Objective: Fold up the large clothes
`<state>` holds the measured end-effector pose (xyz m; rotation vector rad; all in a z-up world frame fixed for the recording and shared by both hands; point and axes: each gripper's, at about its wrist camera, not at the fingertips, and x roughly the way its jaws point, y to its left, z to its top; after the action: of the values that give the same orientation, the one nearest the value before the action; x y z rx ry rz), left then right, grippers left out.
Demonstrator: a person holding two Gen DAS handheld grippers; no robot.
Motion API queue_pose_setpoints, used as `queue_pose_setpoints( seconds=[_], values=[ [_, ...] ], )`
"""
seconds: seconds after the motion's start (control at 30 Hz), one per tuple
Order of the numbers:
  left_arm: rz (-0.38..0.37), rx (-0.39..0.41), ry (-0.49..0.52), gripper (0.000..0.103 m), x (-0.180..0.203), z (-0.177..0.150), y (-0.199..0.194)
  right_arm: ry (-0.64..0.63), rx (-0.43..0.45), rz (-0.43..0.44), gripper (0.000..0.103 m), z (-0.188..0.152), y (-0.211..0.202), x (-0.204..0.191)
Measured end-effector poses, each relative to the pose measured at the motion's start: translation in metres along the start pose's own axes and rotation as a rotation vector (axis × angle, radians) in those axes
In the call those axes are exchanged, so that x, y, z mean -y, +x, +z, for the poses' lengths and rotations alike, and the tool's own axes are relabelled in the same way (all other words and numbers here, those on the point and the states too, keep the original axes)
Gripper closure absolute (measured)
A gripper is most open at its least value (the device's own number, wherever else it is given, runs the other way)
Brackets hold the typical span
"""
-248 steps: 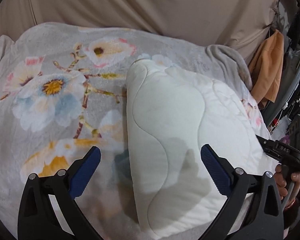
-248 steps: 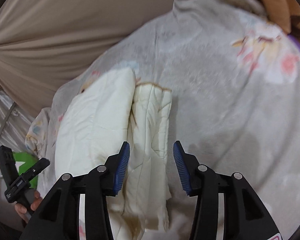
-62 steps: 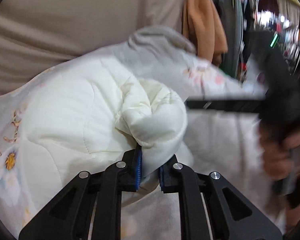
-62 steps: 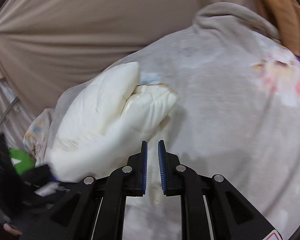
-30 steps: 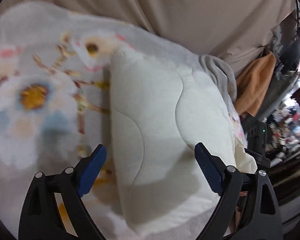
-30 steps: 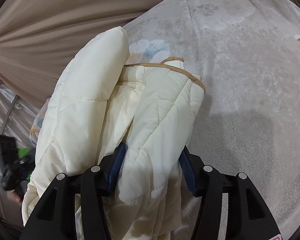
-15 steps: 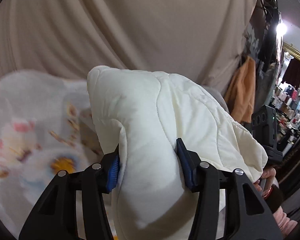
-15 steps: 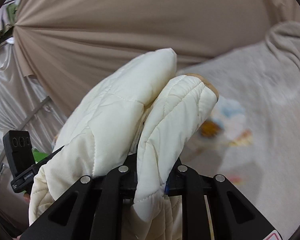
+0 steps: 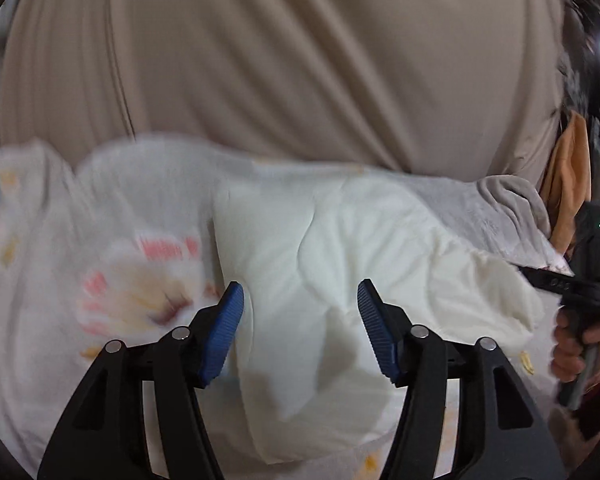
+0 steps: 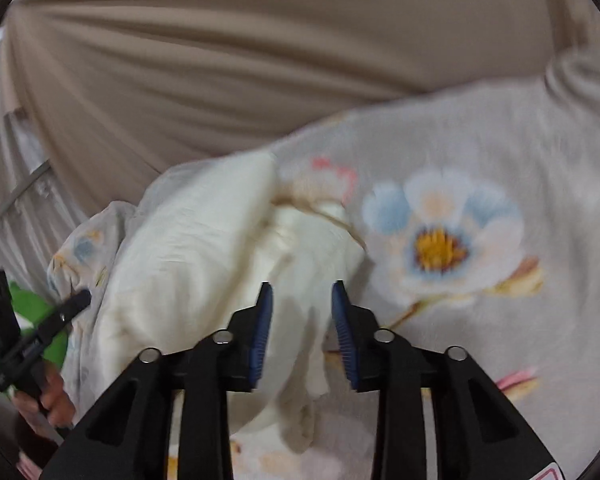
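A cream quilted garment (image 9: 340,248), folded into a thick bundle, lies on the floral blanket (image 9: 100,240). My left gripper (image 9: 300,292) hovers just above its near left end. Its jaws are opening and the blue pads (image 9: 230,320) stand clear of the cloth. In the right wrist view the garment (image 10: 188,240) shows its tan-trimmed end. My right gripper (image 10: 302,292) hangs over that end, jaws opening, pads (image 10: 262,332) not pressing on it. Each view shows the other gripper at its edge, held in a hand (image 9: 572,344).
A beige curtain (image 9: 300,60) hangs close behind the bed. The grey floral blanket (image 10: 480,160) spreads wide to the right of the garment. An orange cloth (image 9: 568,184) hangs at the far right. Something green (image 10: 28,304) sits beyond the blanket's left edge.
Half a second ago both grippers held the garment lifted, pads squeezing it. Now it lies on the blanket further left, and both pairs of jaws have parted from it.
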<state>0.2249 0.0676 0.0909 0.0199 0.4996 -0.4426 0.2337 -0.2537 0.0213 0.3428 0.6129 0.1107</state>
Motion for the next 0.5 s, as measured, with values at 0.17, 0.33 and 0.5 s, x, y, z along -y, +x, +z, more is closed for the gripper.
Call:
queue_pose_setpoints(
  seconds=[0.17,0.33,0.5],
  values=[
    [-0.037,-0.015,-0.003,0.044,0.036,0.014,-0.004,-0.189,0.037,0.075,0.098,0.009,-0.018,-0.089],
    [0.079,-0.125,0.002,0.044,0.037,-0.03,0.039,-0.302,-0.047,-0.136,0.103,-0.023,0.026,-0.097],
    [0.113,-0.104,0.1,0.044,0.051,-0.06,0.042,-0.173,-0.127,-0.094,0.103,-0.056,0.048,-0.04]
  ],
)
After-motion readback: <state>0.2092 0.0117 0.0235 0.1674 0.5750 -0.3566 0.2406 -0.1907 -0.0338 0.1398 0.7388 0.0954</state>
